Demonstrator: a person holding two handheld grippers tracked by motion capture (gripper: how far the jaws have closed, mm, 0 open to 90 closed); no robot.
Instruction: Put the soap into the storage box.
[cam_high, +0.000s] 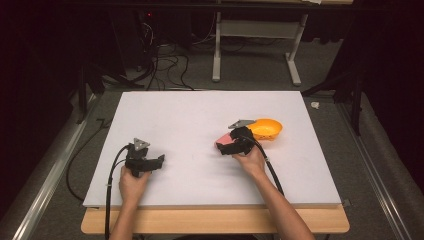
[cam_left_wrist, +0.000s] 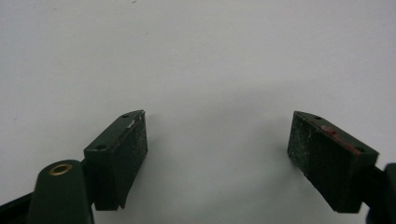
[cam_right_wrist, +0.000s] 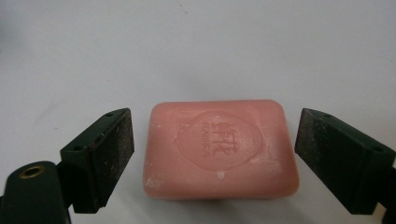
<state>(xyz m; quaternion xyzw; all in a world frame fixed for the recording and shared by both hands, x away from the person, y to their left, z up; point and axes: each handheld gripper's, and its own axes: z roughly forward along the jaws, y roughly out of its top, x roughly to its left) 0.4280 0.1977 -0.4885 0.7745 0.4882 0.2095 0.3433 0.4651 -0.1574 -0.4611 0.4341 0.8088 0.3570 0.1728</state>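
1. White board (cam_high: 200, 120) covers your desk, whose wooden edge (cam_high: 215, 220) shows along the near side; dark floor with cables and a grey frame lies beyond it.
2. Your left gripper (cam_high: 161, 159) sits low over the near-left part of the board, held in your left hand (cam_high: 133, 183). In the left gripper view its fingers (cam_left_wrist: 122, 154) stand wide apart with bare white surface between them.
3. Your right gripper (cam_high: 223, 147) is right of the board's centre, held in your right hand (cam_high: 252, 161), with its cable trailing back along your forearm.
4. A pink bar of soap (cam_right_wrist: 219, 148) lies flat on the white surface, a round stamped emblem on its upper face. In the right gripper view it sits between the right fingers (cam_right_wrist: 105, 156), which are spread open, with a small gap showing on each side of the bar.
5. From above, the soap (cam_high: 223, 138) peeks out as a pink patch at the gripper's far-left side.
6. An orange bowl (cam_high: 267, 128) stands just beyond the right gripper, to its right.
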